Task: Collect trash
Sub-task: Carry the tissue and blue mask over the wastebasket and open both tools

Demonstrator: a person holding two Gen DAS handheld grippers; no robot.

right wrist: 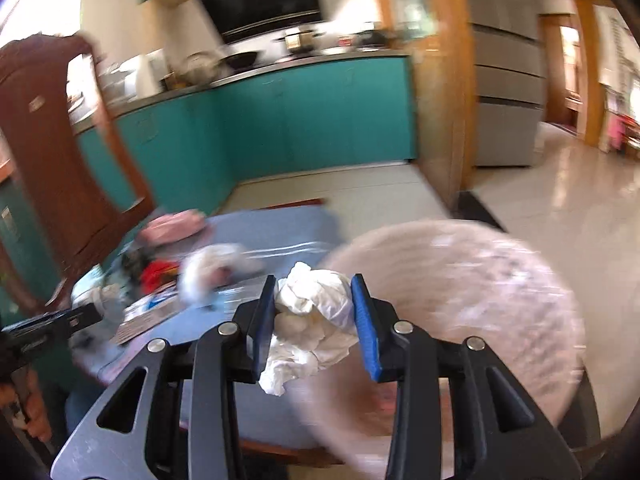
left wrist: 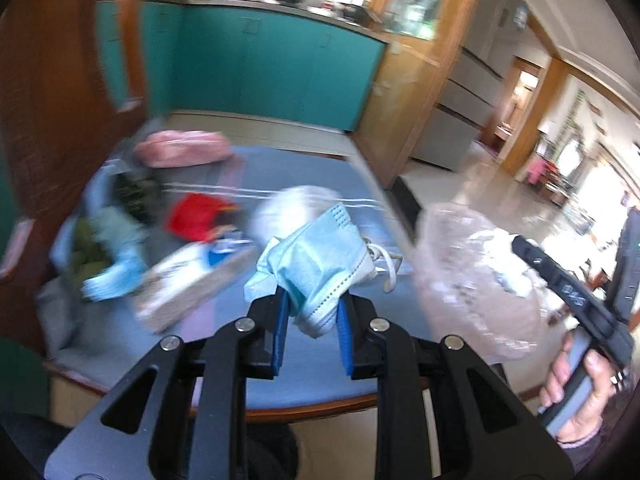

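My left gripper [left wrist: 310, 300] is shut on a crumpled light blue face mask [left wrist: 316, 256] and holds it above the blue table [left wrist: 304, 376]. My right gripper [right wrist: 314, 308] is shut on a crumpled white tissue [right wrist: 316, 316], held beside a pinkish translucent plastic bag [right wrist: 472, 292]. That bag also shows in the left wrist view [left wrist: 472, 276], to the right of the mask, with the right gripper's body [left wrist: 576, 300] by it. More litter lies on the table: a red wrapper [left wrist: 196, 216], a flat white box [left wrist: 188, 280], a white wad [left wrist: 288, 208].
A pink pouch [left wrist: 180, 148] lies at the table's far side. A brown wooden chair [left wrist: 60, 100] stands at the left. Teal kitchen cabinets [left wrist: 260, 60] run behind, with a wooden door frame [left wrist: 404, 88] and tiled floor to the right.
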